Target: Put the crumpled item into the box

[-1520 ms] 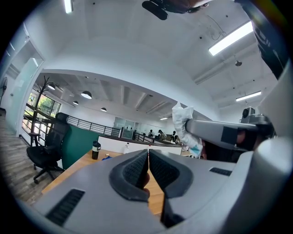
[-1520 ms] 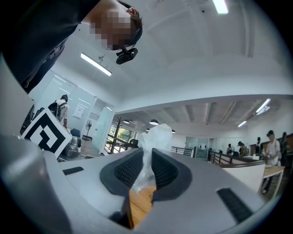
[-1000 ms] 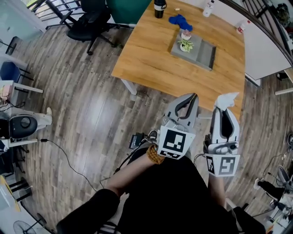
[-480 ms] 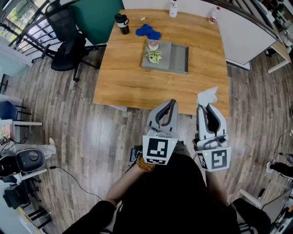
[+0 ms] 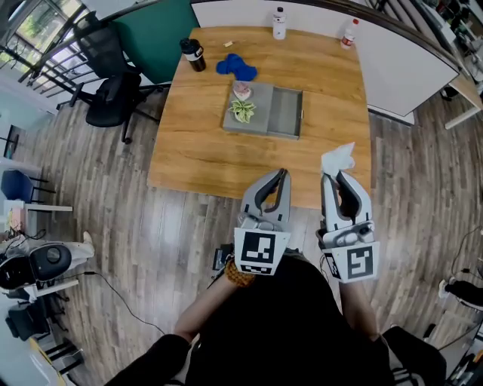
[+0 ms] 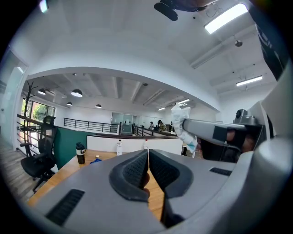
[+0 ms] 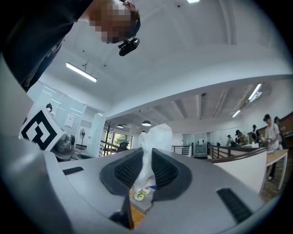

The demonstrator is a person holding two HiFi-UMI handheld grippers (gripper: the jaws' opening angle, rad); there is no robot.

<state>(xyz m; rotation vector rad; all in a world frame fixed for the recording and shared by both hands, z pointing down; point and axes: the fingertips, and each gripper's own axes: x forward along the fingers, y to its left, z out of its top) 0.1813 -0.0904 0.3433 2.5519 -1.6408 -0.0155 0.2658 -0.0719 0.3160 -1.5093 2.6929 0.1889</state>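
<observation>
My right gripper [image 5: 333,176] is shut on a crumpled white wrapper [image 5: 337,160], which sticks up past its fingertips over the table's near edge. In the right gripper view the wrapper [image 7: 153,137] is pinched between the two dark pads. The grey box [image 5: 285,113] lies flat on the wooden table [image 5: 196,143] farther ahead, with a small potted plant [image 5: 243,110] at its left end. My left gripper [image 5: 281,175] is beside the right one, shut with nothing in it; its pads meet in the left gripper view [image 6: 148,153], where the wrapper [image 6: 183,125] shows at the right.
Behind the box are a blue cloth [image 5: 236,67] and a black bottle [image 5: 192,54]. Two small white bottles [image 5: 279,22] [image 5: 348,32] stand at the table's far edge. A black office chair [image 5: 106,98] stands left of the table; a white partition runs along the right.
Both grippers, the right one still holding the wrapper, have moved forward to the table's near edge. The table and box now sit more centrally ahead.
</observation>
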